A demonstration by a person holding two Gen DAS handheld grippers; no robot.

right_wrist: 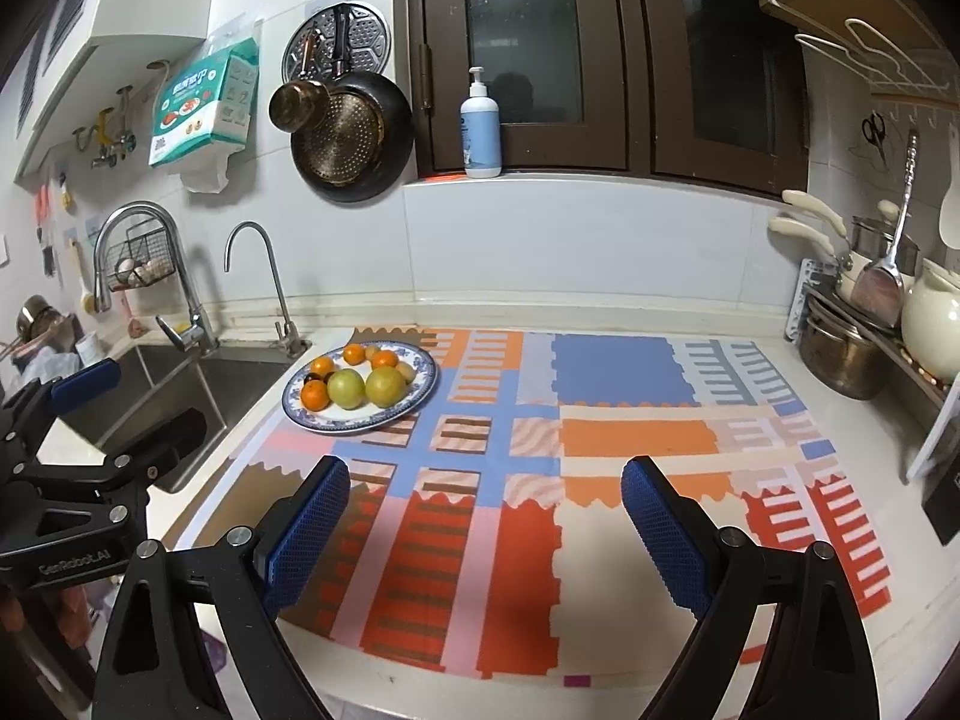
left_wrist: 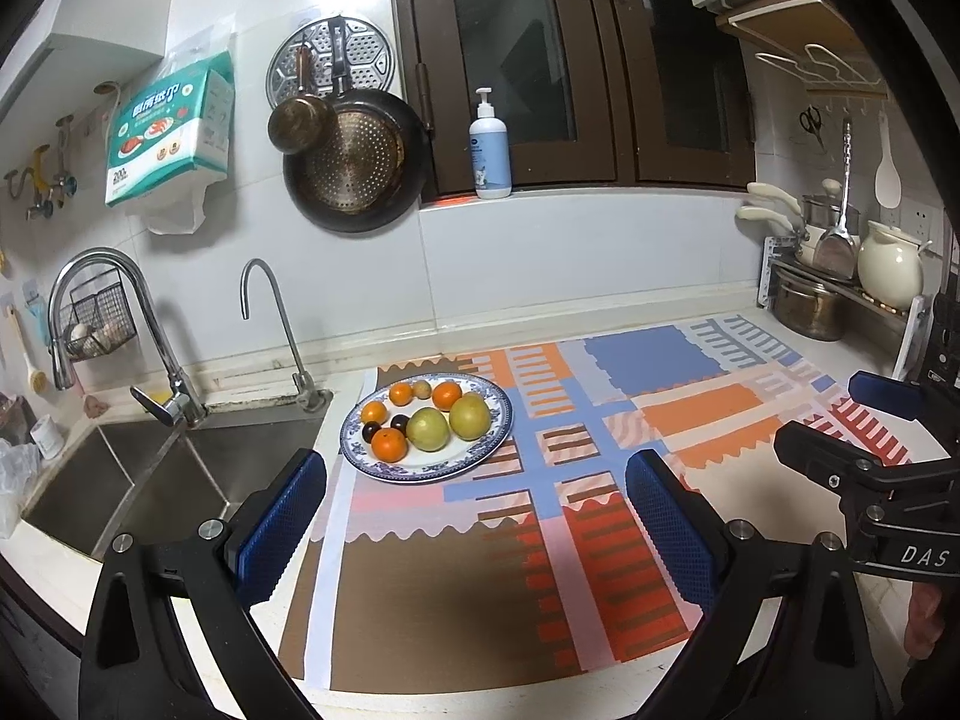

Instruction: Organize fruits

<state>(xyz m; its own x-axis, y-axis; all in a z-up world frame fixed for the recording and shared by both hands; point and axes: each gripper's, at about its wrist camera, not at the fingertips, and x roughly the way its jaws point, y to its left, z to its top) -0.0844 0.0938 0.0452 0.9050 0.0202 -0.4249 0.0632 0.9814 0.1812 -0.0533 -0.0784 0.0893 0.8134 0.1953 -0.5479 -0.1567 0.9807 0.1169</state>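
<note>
A blue-rimmed white plate sits at the left end of a patterned mat, beside the sink; it also shows in the right wrist view. It holds several oranges, two green-yellow round fruits, two dark plums and a small brownish fruit. My left gripper is open and empty, held above the mat in front of the plate. My right gripper is open and empty, above the mat's front middle, right of the plate. Each gripper shows in the other's view, the right and the left.
A steel sink with two faucets lies left of the plate. A rack with pots and a cream kettle stands at the right end. A pump bottle stands on the window ledge. Pans hang on the wall. The patterned mat covers the counter.
</note>
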